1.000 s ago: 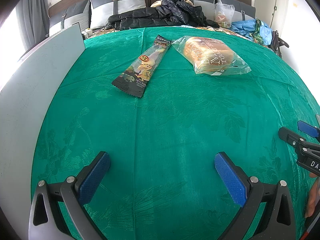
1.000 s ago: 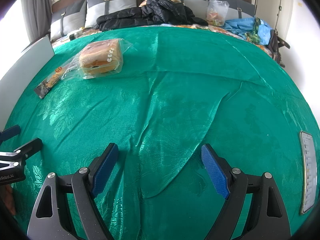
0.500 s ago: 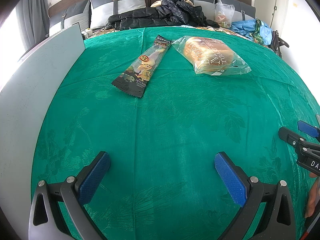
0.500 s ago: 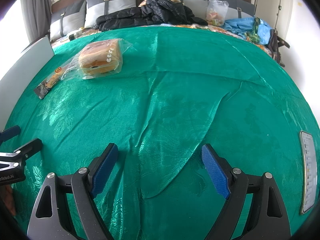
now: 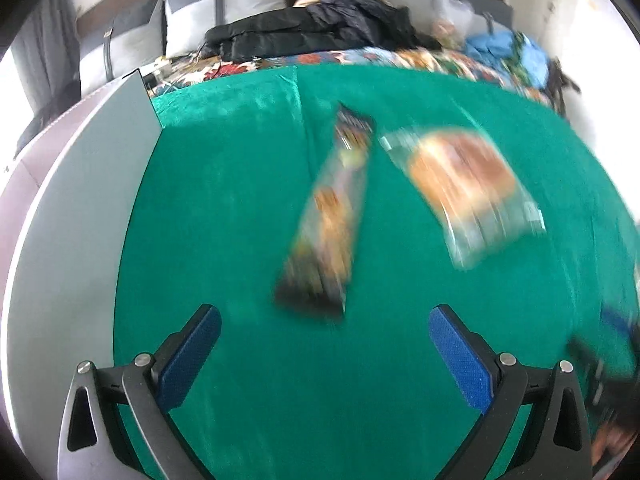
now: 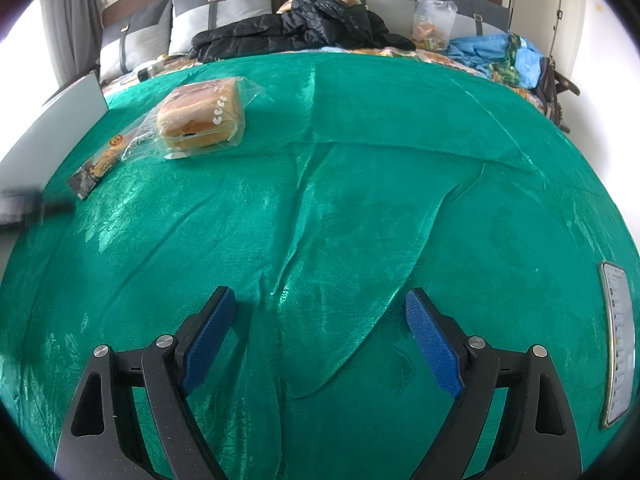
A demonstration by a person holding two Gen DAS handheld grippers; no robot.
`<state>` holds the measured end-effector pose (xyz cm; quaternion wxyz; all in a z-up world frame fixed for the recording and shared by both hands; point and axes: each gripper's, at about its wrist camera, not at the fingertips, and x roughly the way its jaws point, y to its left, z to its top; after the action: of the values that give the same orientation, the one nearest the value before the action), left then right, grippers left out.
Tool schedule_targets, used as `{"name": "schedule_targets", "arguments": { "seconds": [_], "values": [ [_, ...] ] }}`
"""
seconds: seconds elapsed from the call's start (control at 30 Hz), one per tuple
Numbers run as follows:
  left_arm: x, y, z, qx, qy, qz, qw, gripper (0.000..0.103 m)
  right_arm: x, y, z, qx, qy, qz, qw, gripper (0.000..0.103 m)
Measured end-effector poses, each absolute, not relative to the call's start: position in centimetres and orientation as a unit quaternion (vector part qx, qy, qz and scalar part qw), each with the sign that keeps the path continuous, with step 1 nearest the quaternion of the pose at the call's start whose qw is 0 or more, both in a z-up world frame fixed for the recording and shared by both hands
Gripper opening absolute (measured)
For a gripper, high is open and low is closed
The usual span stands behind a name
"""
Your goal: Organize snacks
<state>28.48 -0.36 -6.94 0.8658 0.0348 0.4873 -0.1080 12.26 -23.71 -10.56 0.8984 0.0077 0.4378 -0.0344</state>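
Green cloth (image 6: 360,200), blurred snack bar (image 5: 328,216) and bagged bread (image 5: 464,184) beyond spread jaws.

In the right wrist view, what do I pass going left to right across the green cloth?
Grey board → dark snack bar packet → wrapped bread → bare wrinkled green cloth → white card at the right edge.

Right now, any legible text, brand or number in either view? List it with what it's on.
None can be read.
Long snack wrapper: print smeared by motion blur.
Bagged bread: only white marks show, no words.
Card at the cloth's right edge: rows of print, too small.
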Motion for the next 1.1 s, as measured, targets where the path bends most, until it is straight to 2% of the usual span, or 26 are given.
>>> {"name": "schedule_targets", "arguments": {
  "seconds": [0.17,0.33,0.37,0.4,0.43,0.5,0.73,0.87,0.93,0.97,1.0,1.1],
  "values": [
    [34.5,-1.5,-8.7,0.048,0.527,-0.104,0.842,0.101,12.3,-23.7,-10.6,0.008,0.438,-0.035,0.898,0.090],
    [35.8,-2.6,-9.9,0.062,0.524,-0.106,0.843,0.079,12.3,-23.7,-10.6,0.008,0.438,-0.035,0.898,0.090],
    [35.6,-2.6,-9.7,0.060,0.517,-0.109,0.847,0.063,12.3,-23.7,-10.6,0.008,0.438,-0.035,0.898,0.090],
    [35.5,-2.5,-9.5,0.060,0.513,-0.112,0.849,0.042,12.3,-23.7,-10.6,0.008,0.438,-0.035,0.898,0.090],
    [35.3,-2.5,-9.3,0.059,0.512,-0.111,0.850,0.034,12.3,-23.7,-10.6,0.009,0.438,-0.035,0.898,0.091],
    [34.8,-1.9,-9.2,0.049,0.517,-0.109,0.848,0.027,12.4,-23.7,-10.7,0.008,0.439,-0.035,0.898,0.092],
    [28.0,0.5,-8.1,0.023,0.520,-0.093,0.849,0.024,12.4,-23.7,-10.7,0.009,0.440,-0.035,0.897,0.093],
    [24.1,0.8,-8.0,0.012,0.514,-0.090,0.853,0.026,12.4,-23.7,-10.7,0.009,0.440,-0.035,0.897,0.093],
    [23.0,0.5,-8.5,0.015,0.508,-0.086,0.857,0.049,12.5,-23.7,-10.7,0.009,0.440,-0.035,0.897,0.093],
    [22.8,0.4,-8.8,0.015,0.506,-0.084,0.858,0.079,12.5,-23.8,-10.7,0.009,0.440,-0.035,0.897,0.093],
    [22.6,0.3,-9.1,0.015,0.503,-0.076,0.861,0.094,12.5,-23.8,-10.7,0.009,0.440,-0.035,0.897,0.093],
    [22.6,0.1,-9.9,0.021,0.488,-0.057,0.871,0.094,12.5,-23.8,-10.7,0.009,0.440,-0.035,0.897,0.093]
  ]
}}
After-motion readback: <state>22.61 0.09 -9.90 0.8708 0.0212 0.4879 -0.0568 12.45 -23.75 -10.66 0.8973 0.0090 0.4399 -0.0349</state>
